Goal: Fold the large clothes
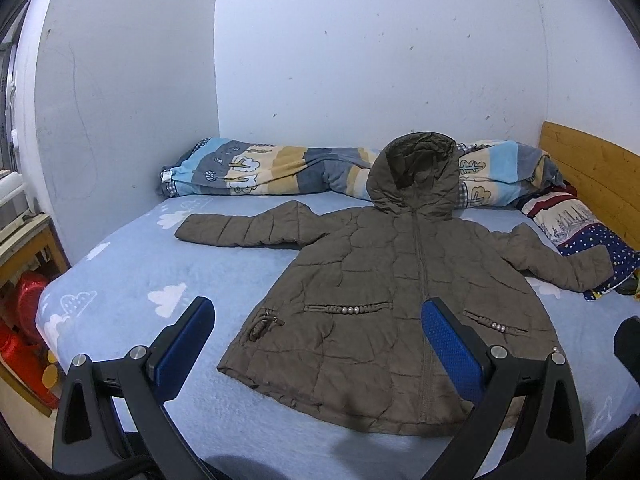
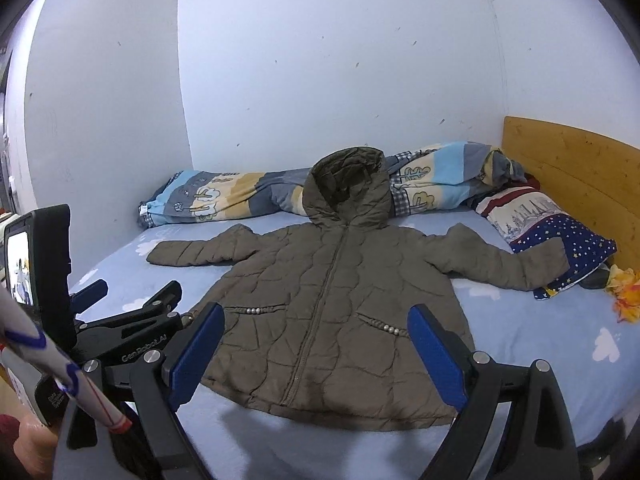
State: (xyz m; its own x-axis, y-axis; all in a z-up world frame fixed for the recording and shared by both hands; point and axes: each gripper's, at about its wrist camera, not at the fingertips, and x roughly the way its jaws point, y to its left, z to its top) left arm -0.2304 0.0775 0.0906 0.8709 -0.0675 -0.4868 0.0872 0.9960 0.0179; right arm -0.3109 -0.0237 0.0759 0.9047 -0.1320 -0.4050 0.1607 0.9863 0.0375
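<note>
The jacket lies flat on the bed, front up and zipped, hood toward the wall, both sleeves spread out to the sides. The hood rests against the rolled blanket behind the jacket. The cuff of the right sleeve lies on the starred pillow; the left sleeve lies clear on the sheet. No fold is made yet.

The left gripper hovers just short of the jacket's hem, jaws wide, nothing between them. The right gripper hovers over the same hem, jaws wide and empty. In the right wrist view the left gripper sits just beside the jacket's left hem corner.

Judgement: the step in hand is the first fold, most likely bringing a sleeve in across the chest.

Recommendations:
- Take each sleeve near its cuff, pinching the full padded thickness so that it does not slip.
- Lift the right cuff clear of the pillow before drawing it inward, or the pillow may drag.
- Lay the sleeves flat across the zip line, not bunched.
- The quilted filling is springy; press each fold down before releasing.
- Keep the hood off the blanket when folding it down.
</note>
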